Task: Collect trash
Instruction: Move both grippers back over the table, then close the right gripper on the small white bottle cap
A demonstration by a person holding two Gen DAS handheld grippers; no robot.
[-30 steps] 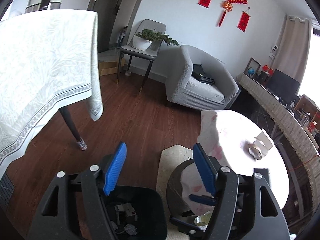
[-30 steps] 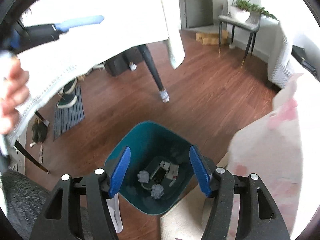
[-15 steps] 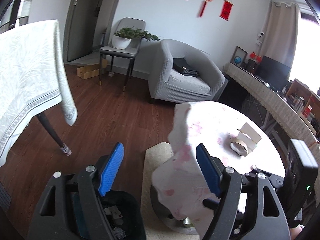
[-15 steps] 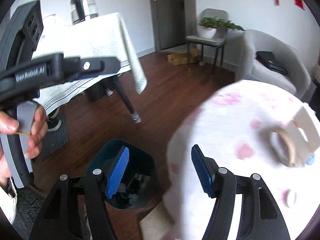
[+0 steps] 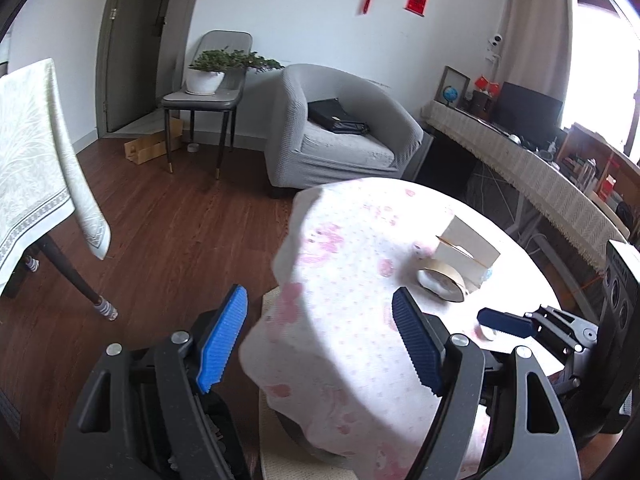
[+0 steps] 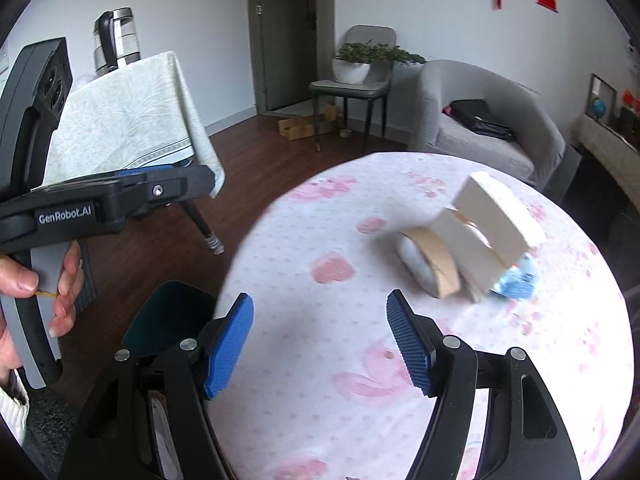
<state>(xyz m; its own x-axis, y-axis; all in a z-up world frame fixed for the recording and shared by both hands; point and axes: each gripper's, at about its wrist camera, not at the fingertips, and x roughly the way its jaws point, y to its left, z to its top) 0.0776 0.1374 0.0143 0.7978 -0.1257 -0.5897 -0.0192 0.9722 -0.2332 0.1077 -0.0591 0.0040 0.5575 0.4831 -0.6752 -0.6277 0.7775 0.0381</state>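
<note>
Over round table with pink-flowered white cloth (image 6: 320, 360): right gripper (image 6: 320, 344) and left gripper (image 5: 320, 340), both wide open, empty; step, judged: reaching for crumpled blue wrapper (image 6: 516, 280) beside brown tape roll (image 6: 432, 264), dark teal bin (image 6: 168, 320) below left.

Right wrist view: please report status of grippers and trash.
Right gripper open, empty, above round table. Left gripper open, empty. Tape roll, white box, blue scrap ahead. Bin beside table.
</note>
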